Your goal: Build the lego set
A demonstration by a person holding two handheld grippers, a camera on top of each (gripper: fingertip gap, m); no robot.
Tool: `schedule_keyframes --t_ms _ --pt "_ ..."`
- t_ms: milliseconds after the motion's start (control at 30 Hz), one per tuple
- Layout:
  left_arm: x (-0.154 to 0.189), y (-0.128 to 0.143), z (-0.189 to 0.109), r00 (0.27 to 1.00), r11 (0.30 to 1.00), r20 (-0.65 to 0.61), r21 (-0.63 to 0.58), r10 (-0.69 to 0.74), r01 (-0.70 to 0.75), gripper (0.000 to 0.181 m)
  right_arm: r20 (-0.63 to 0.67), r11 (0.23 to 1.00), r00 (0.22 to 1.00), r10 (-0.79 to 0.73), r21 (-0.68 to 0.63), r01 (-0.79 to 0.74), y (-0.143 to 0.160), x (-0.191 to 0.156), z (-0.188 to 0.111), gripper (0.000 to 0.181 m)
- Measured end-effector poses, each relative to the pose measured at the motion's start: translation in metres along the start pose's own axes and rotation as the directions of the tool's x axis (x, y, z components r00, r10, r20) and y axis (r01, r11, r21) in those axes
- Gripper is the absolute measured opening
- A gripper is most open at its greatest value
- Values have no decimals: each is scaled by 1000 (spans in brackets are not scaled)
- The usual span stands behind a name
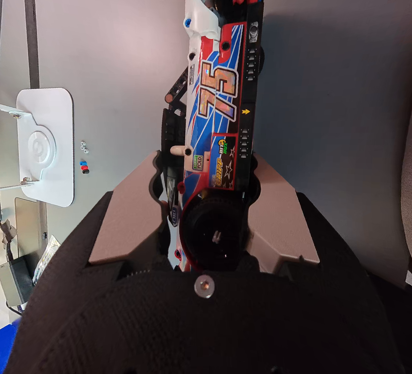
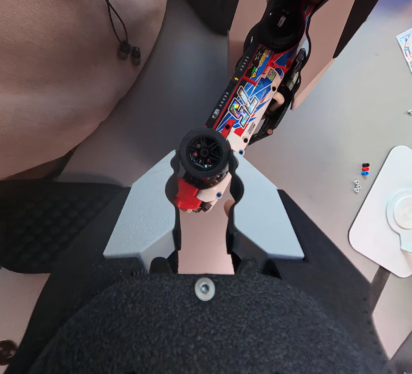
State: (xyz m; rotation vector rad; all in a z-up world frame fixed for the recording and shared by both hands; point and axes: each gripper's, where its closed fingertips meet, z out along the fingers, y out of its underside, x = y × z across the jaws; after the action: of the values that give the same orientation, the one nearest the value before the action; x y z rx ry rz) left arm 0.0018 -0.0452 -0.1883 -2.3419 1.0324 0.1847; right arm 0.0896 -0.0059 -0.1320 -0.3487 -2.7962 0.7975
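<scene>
The toy car is up off the desk, held between the two claws — one at each end. It is a long, narrow racer in red, white and blue, with a shiny number sticker on its side panel and a black strip along one edge.

The left claw is clenched on the car's rear part, its pale fingers pressed against either side of the body just ahead of a black wheel that sits down between them. In the right wrist view the same claw shows at the top, gripping the far end.

The right claw grasps the car's front end, its fingers closed around the nose just behind a black spoked wheel, with a red block and pale pieces poking down between them.

On the desk off to one side lie small loose pieces: a blue, a red and a black peg stacked close together, and beside them three tiny pale rings. Near those sits a white stand base with rounded corners. A sticker sheet lies at the desk's edge — only a corner of it shows. A person's pale garment with dark drawcords fills the left of the right wrist view.
</scene>
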Motion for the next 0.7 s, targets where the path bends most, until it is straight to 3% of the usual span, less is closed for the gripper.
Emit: schedule_keyframes --t_ms 700 --pt "-1 0 1 1000 1000 -1 7 2 -2 75 19 998 999 -34 -49 35 7 2 5 42"
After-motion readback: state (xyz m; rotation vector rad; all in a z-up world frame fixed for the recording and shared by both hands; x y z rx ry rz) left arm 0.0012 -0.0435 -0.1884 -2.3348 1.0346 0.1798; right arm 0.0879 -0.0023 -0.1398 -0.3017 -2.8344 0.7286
